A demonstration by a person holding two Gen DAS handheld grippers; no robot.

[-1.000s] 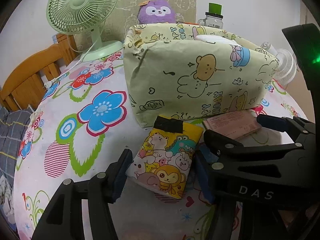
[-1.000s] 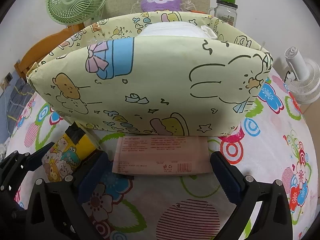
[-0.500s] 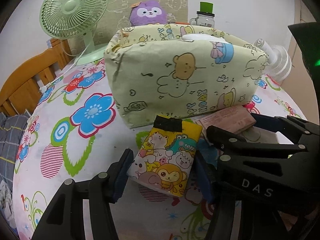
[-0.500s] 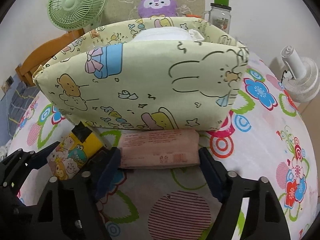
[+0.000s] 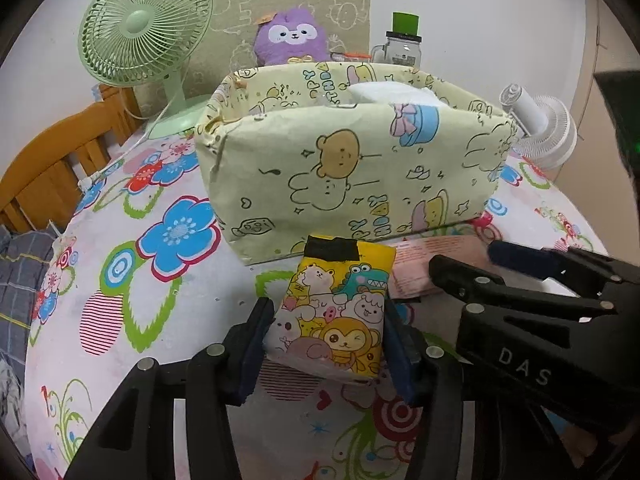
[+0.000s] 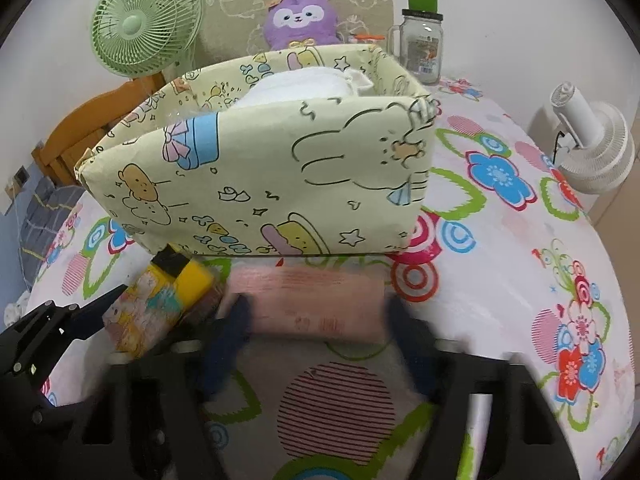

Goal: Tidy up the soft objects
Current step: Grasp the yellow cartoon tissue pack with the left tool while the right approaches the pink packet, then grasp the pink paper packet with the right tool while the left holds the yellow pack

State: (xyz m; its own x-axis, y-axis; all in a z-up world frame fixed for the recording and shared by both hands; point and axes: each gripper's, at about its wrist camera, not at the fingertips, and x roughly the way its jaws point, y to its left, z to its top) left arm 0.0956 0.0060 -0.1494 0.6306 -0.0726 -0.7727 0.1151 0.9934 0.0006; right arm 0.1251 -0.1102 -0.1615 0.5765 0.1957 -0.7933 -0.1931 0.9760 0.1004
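Grasp step: yellow cartoon pack (image 5: 332,312) is clamped by left hand-held gripper (image 5: 326,348); pink pack (image 6: 316,300) is squeezed by just-closing right hand-held gripper (image 6: 316,320). Next, both need lifting over the fabric bin (image 5: 352,168) rim.

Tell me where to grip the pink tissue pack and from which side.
Grip the pink tissue pack across its length, pads on its two short ends, coming from the near side, since the fabric storage box blocks the far edge. The right gripper has been closing that way and brackets it.
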